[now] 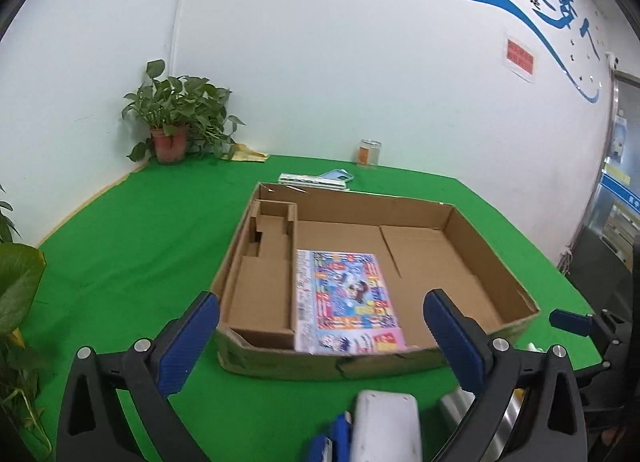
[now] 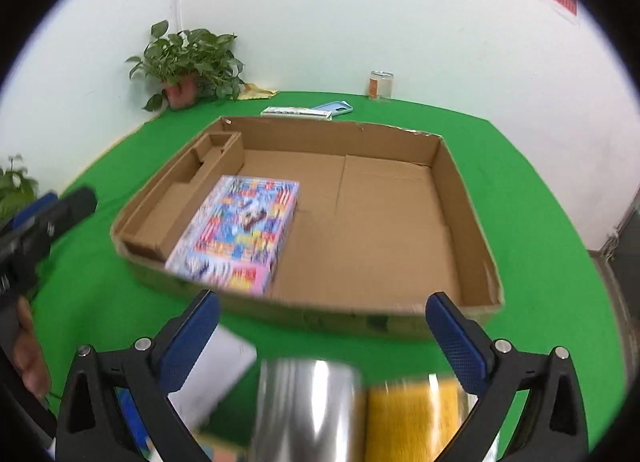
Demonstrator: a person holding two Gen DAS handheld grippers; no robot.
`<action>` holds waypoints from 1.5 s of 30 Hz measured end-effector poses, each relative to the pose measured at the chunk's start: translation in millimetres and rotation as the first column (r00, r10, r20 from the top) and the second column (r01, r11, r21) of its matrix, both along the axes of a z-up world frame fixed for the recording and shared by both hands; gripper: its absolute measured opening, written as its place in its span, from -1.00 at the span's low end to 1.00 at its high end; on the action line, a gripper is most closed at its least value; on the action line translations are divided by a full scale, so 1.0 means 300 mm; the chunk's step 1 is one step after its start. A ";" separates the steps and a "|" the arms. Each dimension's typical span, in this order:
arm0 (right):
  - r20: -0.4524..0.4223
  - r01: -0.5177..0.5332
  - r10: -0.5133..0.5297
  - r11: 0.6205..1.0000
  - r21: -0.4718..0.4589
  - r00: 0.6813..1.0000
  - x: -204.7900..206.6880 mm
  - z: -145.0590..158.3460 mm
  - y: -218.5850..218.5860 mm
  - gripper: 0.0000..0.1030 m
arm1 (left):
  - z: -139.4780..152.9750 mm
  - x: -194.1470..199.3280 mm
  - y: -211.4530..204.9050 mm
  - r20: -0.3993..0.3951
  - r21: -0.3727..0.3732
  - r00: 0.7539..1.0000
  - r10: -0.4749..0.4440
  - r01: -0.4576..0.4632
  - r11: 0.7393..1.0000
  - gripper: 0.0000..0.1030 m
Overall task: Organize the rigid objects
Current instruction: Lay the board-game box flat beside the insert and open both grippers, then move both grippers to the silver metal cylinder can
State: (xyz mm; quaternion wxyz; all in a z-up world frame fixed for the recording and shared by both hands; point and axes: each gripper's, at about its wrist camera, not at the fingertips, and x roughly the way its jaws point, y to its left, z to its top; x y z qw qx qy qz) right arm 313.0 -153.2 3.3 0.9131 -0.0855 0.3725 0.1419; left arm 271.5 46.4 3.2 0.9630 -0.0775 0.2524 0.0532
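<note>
A shallow open cardboard box (image 1: 472, 238) (image 2: 460, 198) lies on the green table. A colourful flat box (image 1: 346, 298) (image 2: 240, 230) lies inside it, against the near wall beside a cardboard insert (image 1: 264, 262). My left gripper (image 1: 320, 326) is open and empty, in front of the box's near wall. A white object (image 1: 386, 422) lies under it. My right gripper (image 2: 320, 326) is open and empty above a shiny metal can (image 2: 308, 406) with a yellow part (image 2: 408, 418). A white box (image 2: 216, 374) lies to its left.
Beyond the box lie a light blue phone case (image 1: 338, 176) (image 2: 334, 107) and a flat packet (image 1: 308, 180) (image 2: 296, 112). A glass jar (image 1: 369, 153) (image 2: 381, 85) and a potted plant (image 1: 176, 122) (image 2: 188, 62) stand by the wall. The other gripper shows at far left (image 2: 44, 218).
</note>
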 end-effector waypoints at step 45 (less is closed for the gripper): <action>-0.364 0.028 0.105 0.939 0.342 0.925 -0.273 -0.224 -0.218 0.51 | -0.240 0.119 -0.388 -0.392 -0.431 0.759 -0.520 0.348 0.832 0.95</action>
